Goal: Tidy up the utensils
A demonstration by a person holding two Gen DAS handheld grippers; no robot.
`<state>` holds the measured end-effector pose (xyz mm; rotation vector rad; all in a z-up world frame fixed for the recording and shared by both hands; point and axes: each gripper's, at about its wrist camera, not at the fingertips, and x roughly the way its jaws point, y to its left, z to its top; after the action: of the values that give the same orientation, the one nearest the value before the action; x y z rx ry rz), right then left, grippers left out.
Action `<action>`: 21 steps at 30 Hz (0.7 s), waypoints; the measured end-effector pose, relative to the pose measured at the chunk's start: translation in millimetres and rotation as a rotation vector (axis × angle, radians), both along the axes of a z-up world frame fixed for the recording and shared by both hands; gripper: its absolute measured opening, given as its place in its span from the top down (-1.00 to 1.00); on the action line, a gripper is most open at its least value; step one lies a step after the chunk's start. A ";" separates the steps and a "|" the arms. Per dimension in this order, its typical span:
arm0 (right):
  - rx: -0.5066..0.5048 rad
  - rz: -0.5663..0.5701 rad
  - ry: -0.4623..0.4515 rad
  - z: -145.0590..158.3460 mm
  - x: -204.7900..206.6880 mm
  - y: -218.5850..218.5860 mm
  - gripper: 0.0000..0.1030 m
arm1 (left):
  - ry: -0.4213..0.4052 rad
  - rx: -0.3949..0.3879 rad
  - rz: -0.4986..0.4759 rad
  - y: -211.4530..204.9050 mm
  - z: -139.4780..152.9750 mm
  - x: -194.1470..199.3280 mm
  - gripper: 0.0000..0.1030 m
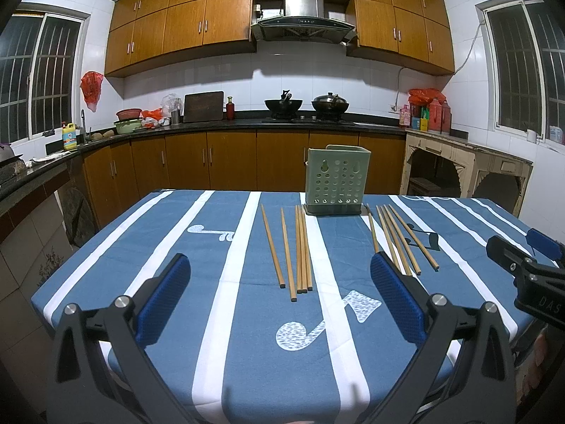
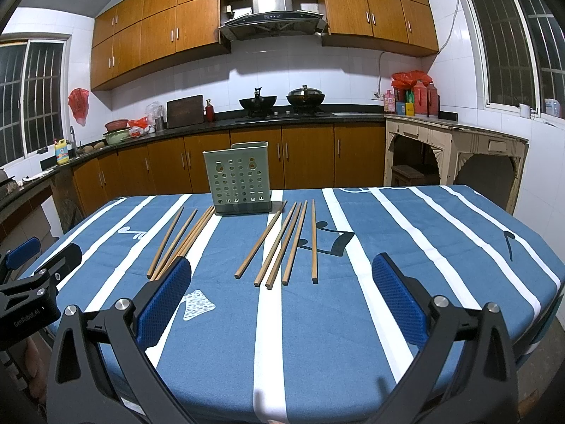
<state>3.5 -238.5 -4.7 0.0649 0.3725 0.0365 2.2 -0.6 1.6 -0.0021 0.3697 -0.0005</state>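
Nothing is sorted yet, I judge: 2 groups of chopsticks (image 1: 300, 247) (image 2: 282, 243) lie on the table (image 2: 441, 247) before the holder (image 1: 337, 180). Left gripper (image 1: 280, 296) and right gripper (image 2: 280, 296) gape wide, empty.

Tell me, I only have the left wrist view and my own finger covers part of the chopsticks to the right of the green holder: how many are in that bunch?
Observer: Five chopsticks lie flat on the cloth there. The right wrist view shows all their near ends, and the leftmost one is angled away from the other four.
Operator: Is the right gripper open? I can only see its edge.
Observer: Yes, the right gripper is open. Its fingers are wide apart and there is nothing between them.
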 end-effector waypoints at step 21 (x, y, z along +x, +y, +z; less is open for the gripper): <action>0.087 -0.090 0.282 -36.1 80.7 -32.4 -0.95 | 0.281 -0.104 0.049 37.9 -39.2 88.2 -0.92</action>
<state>84.1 -270.9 -40.9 0.1734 0.6497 -0.0459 90.4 37.3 -37.6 -0.1151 0.6506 0.0292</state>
